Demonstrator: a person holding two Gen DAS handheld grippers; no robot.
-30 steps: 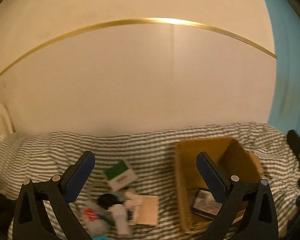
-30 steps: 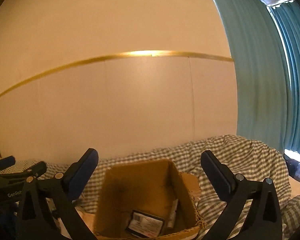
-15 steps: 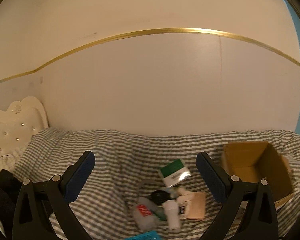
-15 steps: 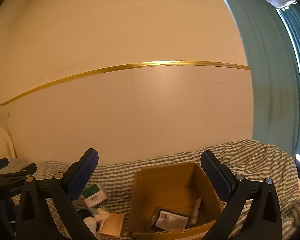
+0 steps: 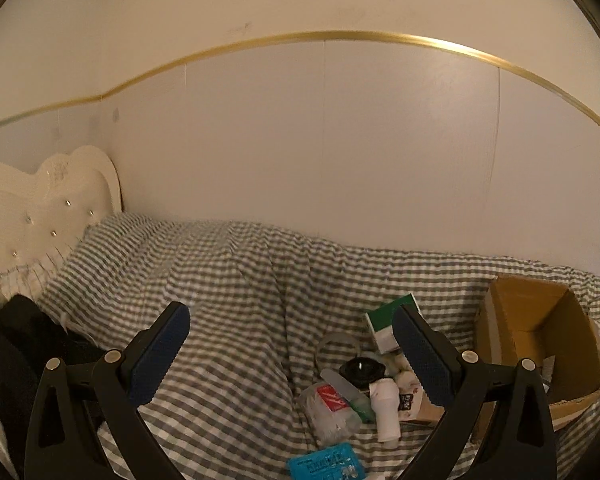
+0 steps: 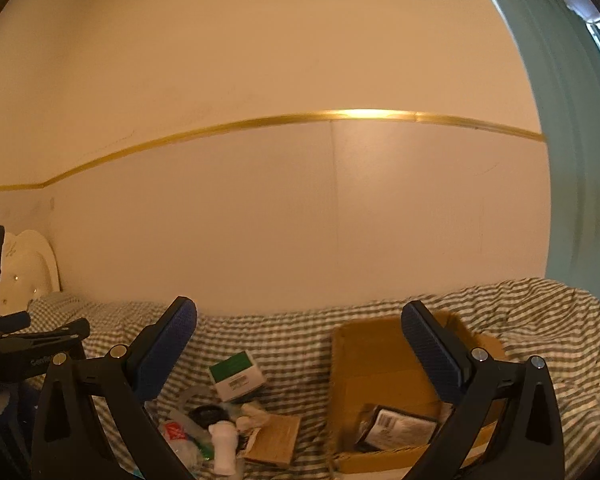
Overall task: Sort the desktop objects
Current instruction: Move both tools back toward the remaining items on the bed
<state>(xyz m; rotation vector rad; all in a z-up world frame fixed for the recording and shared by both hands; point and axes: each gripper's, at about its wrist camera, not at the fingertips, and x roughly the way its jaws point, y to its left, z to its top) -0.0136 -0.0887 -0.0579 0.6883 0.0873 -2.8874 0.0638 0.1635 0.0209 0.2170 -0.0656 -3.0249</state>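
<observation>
A: Tools first. The left tool (image 5: 288, 350) is spread wide and holds nothing; the right tool (image 6: 300, 344) is likewise spread and empty. Both hover above the bed, well clear of the items.

B: Location of the items to be sorted?

A: A loose pile lies on the checked bedspread (image 5: 228, 280), beside the cardboard box (image 5: 540, 344). Nearest is a blue packet (image 5: 326, 465), then a clear wrapped bundle with a red label (image 5: 330, 404), a white bottle (image 5: 386, 410) and a black round object (image 5: 362, 370). A green-and-white carton (image 5: 392, 324) lies farthest back. The box already holds a dark flat package (image 6: 400, 426).

B: Failure modes?

A: Three are likely. The items overlap, so a closing tool may pinch two at once or push a neighbour aside. The bedspread is soft and folded, so a low approach may catch cloth with the item. The bottle lies on its side and would probably roll away under uneven contact.

B: Surface and room?

A: No desk is present; the surface is a bed. A white tufted headboard (image 5: 40, 208) stands at the left. Behind the bed is a pale wall with a gold trim strip (image 6: 300, 118). A teal curtain (image 6: 572, 140) hangs at the far right.
</observation>
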